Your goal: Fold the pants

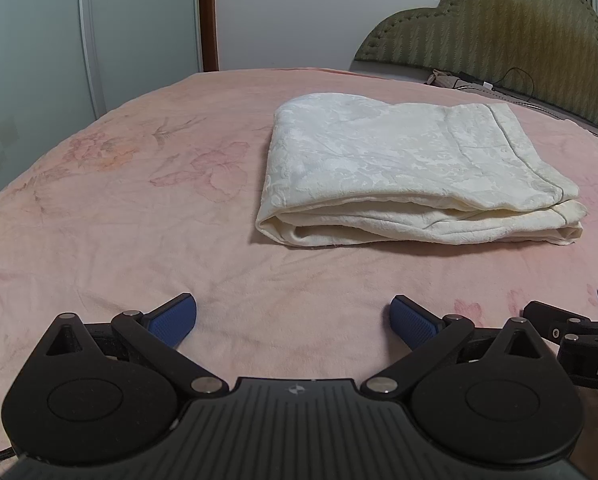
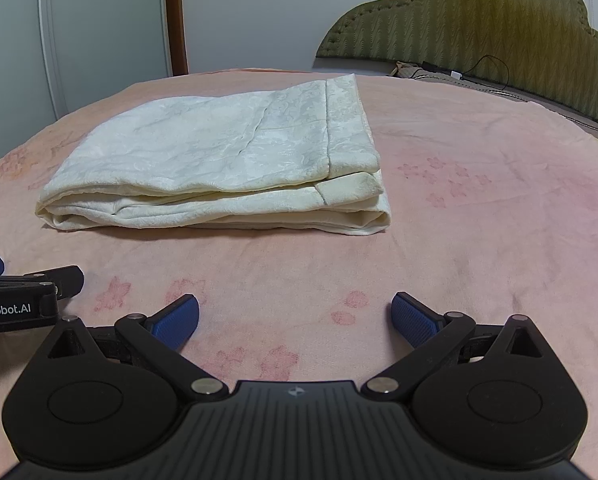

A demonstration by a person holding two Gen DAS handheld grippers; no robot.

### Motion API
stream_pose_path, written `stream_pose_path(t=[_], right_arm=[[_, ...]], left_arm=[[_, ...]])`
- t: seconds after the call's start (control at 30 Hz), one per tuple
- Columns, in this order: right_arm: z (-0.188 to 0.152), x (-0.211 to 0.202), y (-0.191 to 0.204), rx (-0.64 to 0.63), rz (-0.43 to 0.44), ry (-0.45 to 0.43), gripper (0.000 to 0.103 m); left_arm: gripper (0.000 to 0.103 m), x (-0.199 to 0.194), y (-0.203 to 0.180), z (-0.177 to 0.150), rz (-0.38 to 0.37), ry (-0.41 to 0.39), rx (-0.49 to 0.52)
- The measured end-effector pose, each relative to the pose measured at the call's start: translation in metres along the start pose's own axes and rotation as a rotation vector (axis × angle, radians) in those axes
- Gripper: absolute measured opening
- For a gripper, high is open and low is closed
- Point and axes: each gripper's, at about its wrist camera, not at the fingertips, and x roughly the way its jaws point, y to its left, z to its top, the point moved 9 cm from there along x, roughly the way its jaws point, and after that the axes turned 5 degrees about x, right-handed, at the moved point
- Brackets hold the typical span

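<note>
Nearest the lens in the left wrist view, the left gripper (image 1: 293, 320) hangs low over the pink bedspread (image 1: 119, 240) with its blue-padded fingers (image 1: 173, 318) spread wide and nothing between them. In the right wrist view the right gripper (image 2: 295, 320) sits the same way, its blue pads (image 2: 413, 320) wide apart and empty over faded flower prints in the cloth. The two tools lie side by side: part of the right one shows at about 3 o'clock in the left view, and part of the left one, with white lettering on its black body, shows at about 9 o'clock in the right view. Beyond the fingertips, well apart from both, the pants (image 1: 411, 172) rest on the bedspread as a cream, damask-patterned bundle folded into a flat rectangular stack (several layers show along its near edge). From the left gripper the stack lies toward 1 o'clock; from the right gripper it lies toward 11 o'clock, with a hemmed band along its right end. Farther on, at 2 o'clock, a dark cable (image 2: 487, 68) lies at the foot of an olive scalloped headboard (image 2: 479, 20). A pale wall and a brown wooden post (image 2: 177, 16) stand at 11 o'clock.
</note>
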Motion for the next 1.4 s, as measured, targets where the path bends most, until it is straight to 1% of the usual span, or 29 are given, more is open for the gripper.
stream_pose_path(t=[0.33, 0.6, 1.4], right_arm=[[0.0013, 0.0014, 0.0033, -0.032, -0.015, -0.007, 0.103], [-0.0003, 0.0006, 0.0020, -0.007, 0.004, 0.001, 0.103], [-0.0002, 0.0003, 0.0019, -0.006, 0.006, 0.001, 0.103]], left_arm=[[0.103, 0.0004, -0.0002, 0.0002, 0.001, 0.000, 0.001], [0.103, 0.0003, 0.0000, 0.0002, -0.001, -0.001, 0.000], [0.103, 0.0000, -0.0002, -0.0001, 0.000, -0.001, 0.001]])
